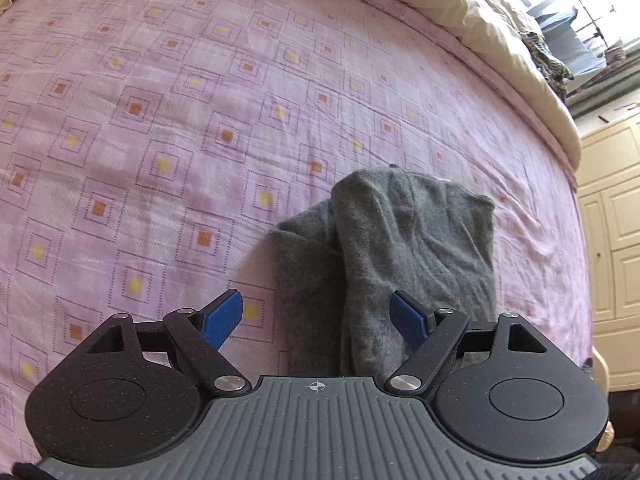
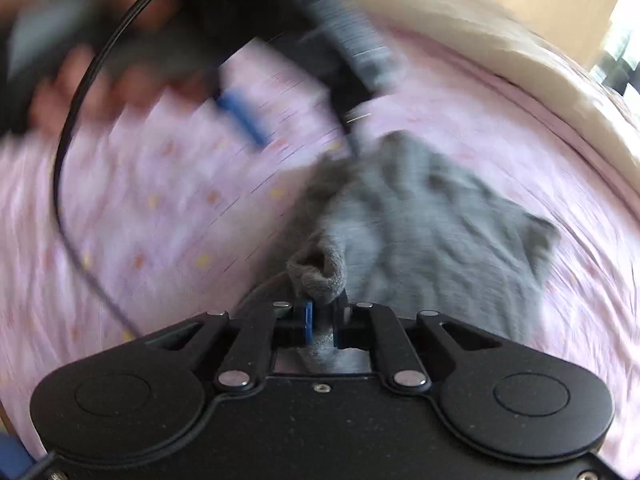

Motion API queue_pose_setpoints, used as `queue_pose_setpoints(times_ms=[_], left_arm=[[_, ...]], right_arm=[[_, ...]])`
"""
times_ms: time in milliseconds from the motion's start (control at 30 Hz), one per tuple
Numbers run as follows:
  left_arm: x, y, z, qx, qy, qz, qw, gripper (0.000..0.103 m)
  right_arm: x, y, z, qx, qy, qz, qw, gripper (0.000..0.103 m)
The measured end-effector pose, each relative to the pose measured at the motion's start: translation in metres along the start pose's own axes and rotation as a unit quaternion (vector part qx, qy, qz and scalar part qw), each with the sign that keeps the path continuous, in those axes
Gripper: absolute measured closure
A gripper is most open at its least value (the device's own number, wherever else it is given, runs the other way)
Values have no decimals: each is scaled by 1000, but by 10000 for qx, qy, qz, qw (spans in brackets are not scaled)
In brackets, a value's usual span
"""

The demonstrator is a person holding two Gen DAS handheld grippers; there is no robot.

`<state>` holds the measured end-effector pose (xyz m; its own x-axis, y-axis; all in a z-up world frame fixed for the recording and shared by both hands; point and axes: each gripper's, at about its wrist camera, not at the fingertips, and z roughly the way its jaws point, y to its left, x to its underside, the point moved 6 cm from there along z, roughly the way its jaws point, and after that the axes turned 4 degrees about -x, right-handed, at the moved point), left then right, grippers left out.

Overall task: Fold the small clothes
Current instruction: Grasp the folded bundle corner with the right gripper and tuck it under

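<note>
Blue-padded fingers of the right gripper [image 2: 320,322] are pressed together on a bunched edge of the small grey knit garment [image 2: 424,220], a rolled lip of the cloth poking up just past the fingertips. From that pinch the grey fabric runs away from the camera and fans out, rumpled, over the pink bedsheet printed with small orange and yellow squares [image 2: 172,208]. The right wrist view is heavily motion-blurred, so finer folds cannot be made out.

Beyond the garment, at the upper left of that view, a person's hand [image 2: 100,76] grips the handle of the left gripper [image 2: 296,132], with a black cable [image 2: 64,160] arcing down in front of it.

The left gripper [image 1: 320,320] has its blue fingers spread wide apart, holding nothing. It hangs over the near end of the same grey garment [image 1: 400,248], which lies on the sheet in two overlapping lengthwise layers; the right-hand finger is above the cloth, the left-hand finger above bare pink bedsheet [image 1: 160,120]. Whether the fingertips touch the fabric cannot be told.

A cream quilt [image 1: 480,28] is bunched along the far edge of the bed, and cream panelled cabinet doors [image 1: 612,240] stand beside the bed at the right.
</note>
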<state>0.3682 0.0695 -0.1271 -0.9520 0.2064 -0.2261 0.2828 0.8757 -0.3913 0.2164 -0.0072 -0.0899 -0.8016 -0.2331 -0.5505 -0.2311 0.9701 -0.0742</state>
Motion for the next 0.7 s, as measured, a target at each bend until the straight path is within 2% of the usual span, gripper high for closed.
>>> queue_pose_setpoints(times_ms=[133, 300, 467, 633, 667, 700], left_arm=[[3, -14, 8, 368, 130, -58, 9992, 23], [3, -40, 27, 795, 318, -177, 9962, 23], [-3, -57, 49, 737, 423, -154, 9963, 23], [-20, -58, 56, 582, 190, -218, 9979, 23], [-22, -59, 57, 541, 172, -132, 9983, 25], [-24, -59, 58, 433, 146, -15, 9990, 32]], right_arm=[[-2, -37, -24, 27, -261, 822, 9963, 89], [5, -55, -31, 25, -220, 1209, 9924, 89], [7, -49, -30, -61, -202, 1172, 9929, 89], [8, -40, -33, -183, -173, 1050, 9942, 88], [8, -40, -32, -187, -175, 1038, 9943, 88], [9, -39, -32, -187, -179, 1029, 9944, 88]])
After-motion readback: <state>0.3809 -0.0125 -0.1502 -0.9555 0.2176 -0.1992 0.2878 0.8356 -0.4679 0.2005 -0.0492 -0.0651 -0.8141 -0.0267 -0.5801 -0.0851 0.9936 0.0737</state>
